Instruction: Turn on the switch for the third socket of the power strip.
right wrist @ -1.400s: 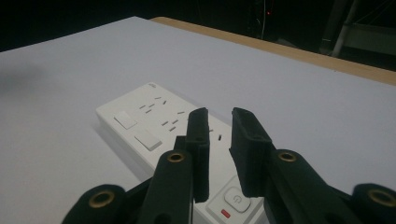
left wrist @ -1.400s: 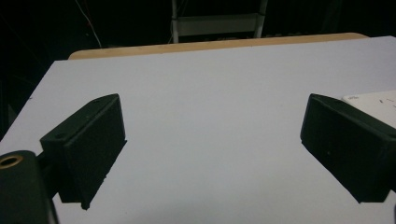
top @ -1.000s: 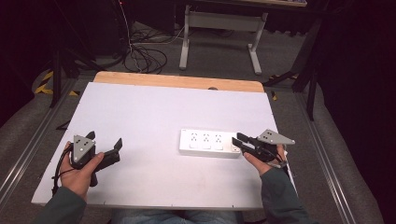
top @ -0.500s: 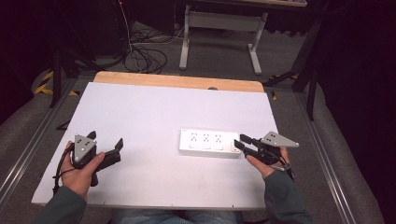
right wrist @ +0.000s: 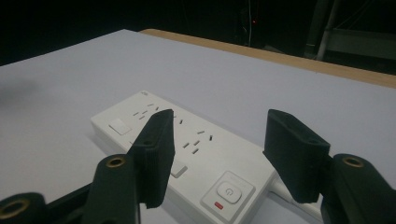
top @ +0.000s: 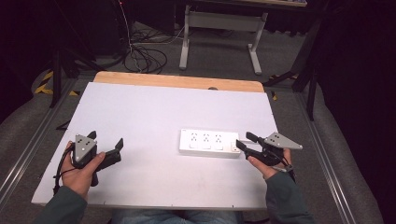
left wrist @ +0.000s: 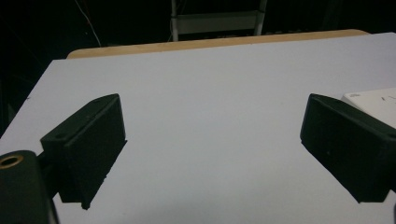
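Since a second ago the right gripper (top: 243,141) has drawn slightly back and its jaws have just been opening; they are standing apart at the switch end of the white power strip (top: 209,142), gripping nothing. The strip is lying flat on the table (top: 154,107), right of centre. It looks rigid, light and smooth-sided, so I would grasp across its narrow width. The left gripper (top: 106,143) is resting wide open, well apart.

High view overhead facing forward, gripper views low, close, sharing table (top: 154,112)
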Demonstrator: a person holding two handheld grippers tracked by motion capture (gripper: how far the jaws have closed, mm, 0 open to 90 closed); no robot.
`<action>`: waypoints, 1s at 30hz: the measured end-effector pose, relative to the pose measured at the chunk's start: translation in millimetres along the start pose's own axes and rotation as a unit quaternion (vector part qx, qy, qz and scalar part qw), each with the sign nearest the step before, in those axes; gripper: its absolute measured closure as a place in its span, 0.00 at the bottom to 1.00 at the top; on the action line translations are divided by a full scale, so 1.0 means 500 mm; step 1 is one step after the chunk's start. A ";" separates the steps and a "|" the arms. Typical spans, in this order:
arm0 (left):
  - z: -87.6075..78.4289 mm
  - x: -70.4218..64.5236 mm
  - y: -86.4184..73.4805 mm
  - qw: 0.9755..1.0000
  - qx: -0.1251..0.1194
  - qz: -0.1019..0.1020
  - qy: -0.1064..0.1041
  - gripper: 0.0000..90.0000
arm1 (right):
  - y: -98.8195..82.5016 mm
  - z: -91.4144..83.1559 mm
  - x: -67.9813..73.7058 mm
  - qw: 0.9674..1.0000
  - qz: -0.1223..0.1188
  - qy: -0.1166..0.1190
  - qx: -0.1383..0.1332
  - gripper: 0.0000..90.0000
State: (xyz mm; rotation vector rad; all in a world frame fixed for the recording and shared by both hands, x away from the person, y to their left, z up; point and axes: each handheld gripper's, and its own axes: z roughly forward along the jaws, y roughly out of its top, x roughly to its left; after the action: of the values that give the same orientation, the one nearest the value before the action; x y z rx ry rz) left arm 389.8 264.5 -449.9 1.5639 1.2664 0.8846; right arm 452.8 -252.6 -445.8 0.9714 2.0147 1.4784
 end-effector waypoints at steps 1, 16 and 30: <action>0.000 0.000 0.000 1.000 0.000 -0.001 0.000 0.08 | 0.000 0.000 0.000 1.000 0.001 -0.001 -0.002 0.48; 0.000 0.001 -0.001 1.000 0.001 -0.002 0.003 0.08 | -0.002 -0.001 -0.003 0.999 0.025 -0.024 -0.011 0.36; -0.001 0.001 0.000 1.000 0.000 -0.003 0.003 0.08 | -0.006 0.000 -0.005 0.999 0.027 -0.039 -0.014 0.30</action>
State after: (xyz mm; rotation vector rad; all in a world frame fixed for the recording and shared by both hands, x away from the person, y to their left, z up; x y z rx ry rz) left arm 389.5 265.1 -450.0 1.5592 1.2742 0.8858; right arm 453.7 -255.2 -448.6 1.0630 1.9209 1.4694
